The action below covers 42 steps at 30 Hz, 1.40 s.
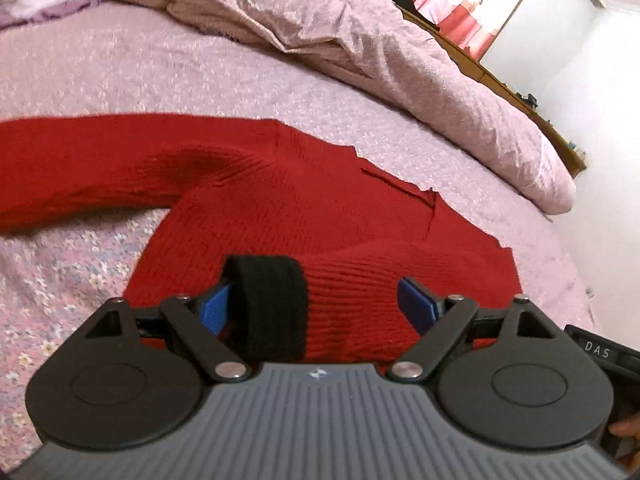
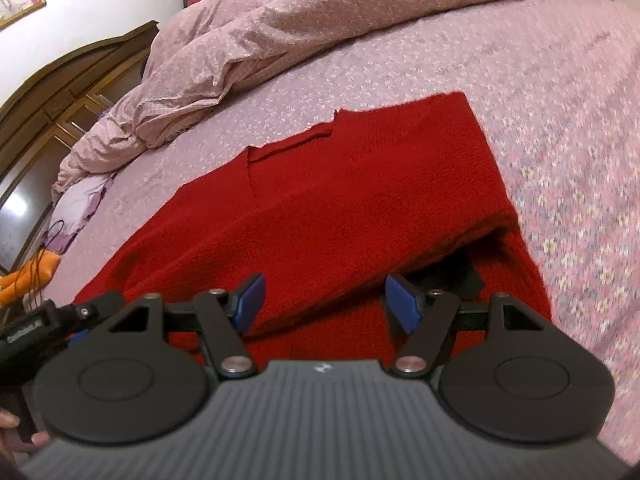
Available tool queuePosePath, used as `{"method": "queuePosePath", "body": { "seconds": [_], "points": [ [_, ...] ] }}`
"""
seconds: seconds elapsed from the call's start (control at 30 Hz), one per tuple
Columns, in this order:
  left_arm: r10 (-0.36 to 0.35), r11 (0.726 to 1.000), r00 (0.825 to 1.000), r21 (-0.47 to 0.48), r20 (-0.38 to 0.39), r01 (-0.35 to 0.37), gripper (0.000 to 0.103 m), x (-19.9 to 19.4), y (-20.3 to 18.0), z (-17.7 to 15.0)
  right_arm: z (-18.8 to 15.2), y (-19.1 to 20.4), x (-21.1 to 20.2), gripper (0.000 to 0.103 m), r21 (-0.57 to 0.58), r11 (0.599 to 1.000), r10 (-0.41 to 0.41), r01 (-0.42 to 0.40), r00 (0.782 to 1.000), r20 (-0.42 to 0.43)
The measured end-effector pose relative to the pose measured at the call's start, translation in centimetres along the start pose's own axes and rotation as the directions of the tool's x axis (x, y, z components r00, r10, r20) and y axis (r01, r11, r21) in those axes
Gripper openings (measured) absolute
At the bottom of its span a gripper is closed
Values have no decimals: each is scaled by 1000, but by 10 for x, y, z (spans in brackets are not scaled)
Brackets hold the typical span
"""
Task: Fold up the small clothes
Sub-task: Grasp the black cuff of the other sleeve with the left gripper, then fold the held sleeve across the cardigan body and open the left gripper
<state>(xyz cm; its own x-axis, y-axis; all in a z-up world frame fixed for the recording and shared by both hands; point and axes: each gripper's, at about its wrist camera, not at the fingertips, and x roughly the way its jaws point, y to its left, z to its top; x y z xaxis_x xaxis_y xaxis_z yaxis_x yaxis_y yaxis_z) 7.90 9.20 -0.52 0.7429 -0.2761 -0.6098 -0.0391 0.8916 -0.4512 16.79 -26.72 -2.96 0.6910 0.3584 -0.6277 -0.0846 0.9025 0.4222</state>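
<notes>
A red knit sweater (image 1: 312, 208) lies flat on the pink floral bed sheet (image 1: 80, 280), with one sleeve stretched out to the left. Its other sleeve is folded over the body and ends in a black cuff (image 1: 272, 308). My left gripper (image 1: 316, 306) is open wide over that sleeve end; the cuff lies beside its left pad (image 1: 214, 310). In the right wrist view my right gripper (image 2: 326, 302) is open just above the sweater (image 2: 340, 184). A black cuff (image 2: 464, 276) peeks from under a red fold near its right pad.
A crumpled pink duvet (image 1: 340, 40) is piled along the far side of the bed, and a pale pillow (image 2: 80, 204) lies at its end. Dark wooden furniture (image 2: 60, 92) stands beyond. An orange item (image 2: 28, 276) lies at the bed's edge. A person's fingers (image 1: 624, 432) show at the frame edge.
</notes>
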Motion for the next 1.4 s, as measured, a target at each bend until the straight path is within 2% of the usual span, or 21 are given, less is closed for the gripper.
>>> {"method": "queuePosePath", "body": {
  "seconds": [0.13,0.27,0.43,0.63,0.87,0.9,0.93,1.03,1.23,1.3,1.4],
  "points": [
    [-12,1000,1000,21,27,11,86,10,4,5,14,0,4,70,-33,999,-8,8,1000,9],
    [-15,1000,998,-22,57,16,81,20,14,12,33,-1,15,70,-87,995,-48,49,999,12],
    [62,994,998,-96,11,-60,67,36,29,17,48,-10,24,70,-98,993,-65,65,998,6],
    [64,993,998,-98,13,-63,65,41,33,18,42,-16,33,70,-74,995,-63,61,998,-24],
    [105,989,994,-109,20,-103,64,51,29,28,37,-16,31,69,-57,997,-61,60,998,-22],
    [120,988,992,-104,34,-116,51,50,26,28,37,-17,30,69,-53,997,-59,58,998,-19],
    [135,988,990,-88,50,-130,32,48,24,29,36,-17,28,69,-47,997,-57,56,998,-16],
    [106,993,990,-67,92,-100,11,41,19,36,36,-20,24,69,-33,998,-58,58,998,-7],
    [17,998,977,50,210,-29,9,30,-15,70,37,-21,13,69,-13,997,-71,72,997,43],
    [-13,996,968,84,250,-8,9,25,-27,82,38,-20,10,69,-16,997,-76,77,995,59],
    [-16,991,948,130,319,-27,9,21,-38,93,37,-20,9,69,-34,995,-95,97,993,68]
  ]
}}
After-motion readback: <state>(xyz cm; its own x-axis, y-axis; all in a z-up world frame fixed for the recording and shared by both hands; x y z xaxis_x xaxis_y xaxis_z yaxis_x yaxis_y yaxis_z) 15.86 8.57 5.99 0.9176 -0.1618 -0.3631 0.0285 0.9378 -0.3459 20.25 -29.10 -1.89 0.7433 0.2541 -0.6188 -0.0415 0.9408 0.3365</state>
